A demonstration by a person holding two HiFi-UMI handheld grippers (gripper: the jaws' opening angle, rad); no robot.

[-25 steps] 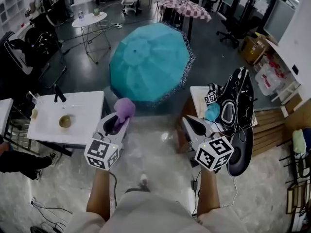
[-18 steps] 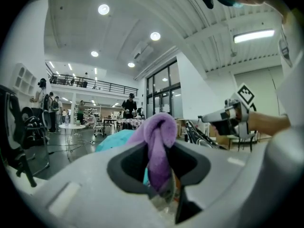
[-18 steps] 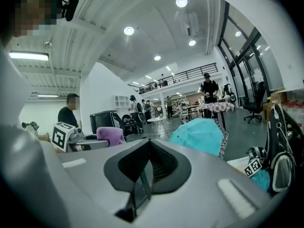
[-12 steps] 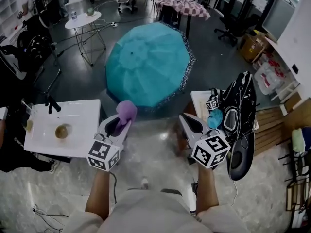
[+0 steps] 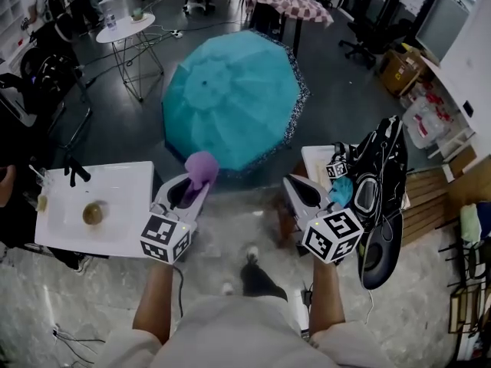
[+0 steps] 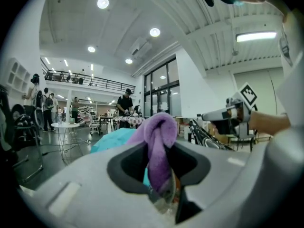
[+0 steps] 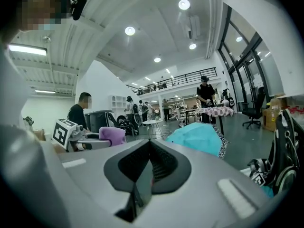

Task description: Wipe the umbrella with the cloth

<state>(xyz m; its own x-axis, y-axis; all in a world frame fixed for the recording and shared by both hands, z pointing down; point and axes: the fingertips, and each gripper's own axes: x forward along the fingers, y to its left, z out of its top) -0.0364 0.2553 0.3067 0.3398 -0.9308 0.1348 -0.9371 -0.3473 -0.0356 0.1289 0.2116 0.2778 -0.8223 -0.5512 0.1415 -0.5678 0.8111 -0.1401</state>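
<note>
Left gripper (image 5: 190, 188): clenched on the purple cloth (image 5: 201, 167), which bulges above the jaws.
Right gripper (image 5: 298, 190): jaws pressed together, nothing between them.
Umbrella (image 5: 230, 98): teal, open, on the floor ahead of both grippers, apart from the cloth.

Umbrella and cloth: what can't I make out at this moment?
- Teal umbrella: handle and underside hidden under its own canopy, head view.
- Purple cloth: lower end hidden inside the left gripper, left gripper view.
- Round brownish item on the white table: too small to identify, head view.
</note>
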